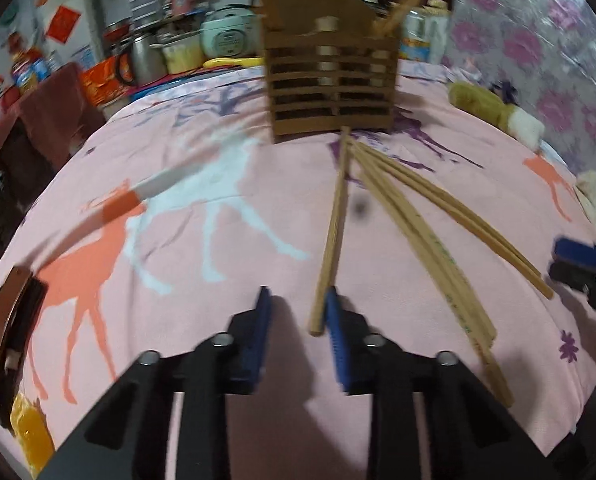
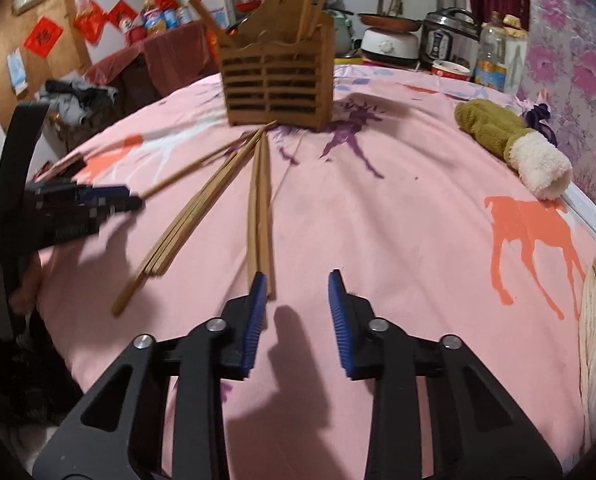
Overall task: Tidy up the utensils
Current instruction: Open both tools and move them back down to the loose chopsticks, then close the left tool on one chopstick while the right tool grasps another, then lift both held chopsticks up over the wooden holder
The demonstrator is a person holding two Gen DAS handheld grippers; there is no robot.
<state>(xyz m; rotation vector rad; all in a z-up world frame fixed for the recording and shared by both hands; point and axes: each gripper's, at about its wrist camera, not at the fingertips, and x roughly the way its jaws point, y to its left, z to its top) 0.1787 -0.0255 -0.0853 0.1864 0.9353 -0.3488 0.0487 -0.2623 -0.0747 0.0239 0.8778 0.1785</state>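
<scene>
Nothing readable anywhere tbh: the red paper squares [image 2: 43,37] on the back wall carry characters, but they're too small and blurry to make out, and the bottle labels at the far edge are mush too.

The wooden utensil holder [image 2: 278,76] stands near the far edge of the pink deer-print cloth [image 2: 397,240], with a few sticks poking out of it; I count about three in the right wrist view, though their lower parts are hidden inside. Loose chopsticks [image 2: 202,204] fan out on the cloth in front of it, tips nearly touching the holder's base. Roughly seven or eight, but the middle bunch lies stacked so an exact count isn't possible.

Left gripper [image 1: 298,300]: fingers apart with a modest gap, nothing clamped; one chopstick [image 1: 329,248] lies right against the inner side of one pad, not pinched. The left wrist view is motion-blurred. Right gripper [image 2: 296,282]: same modest gap, empty, with a pair of chopsticks [image 2: 260,208] ending just beside one pad.

One plush toy [image 2: 513,148] lies toward the right edge.
</scene>
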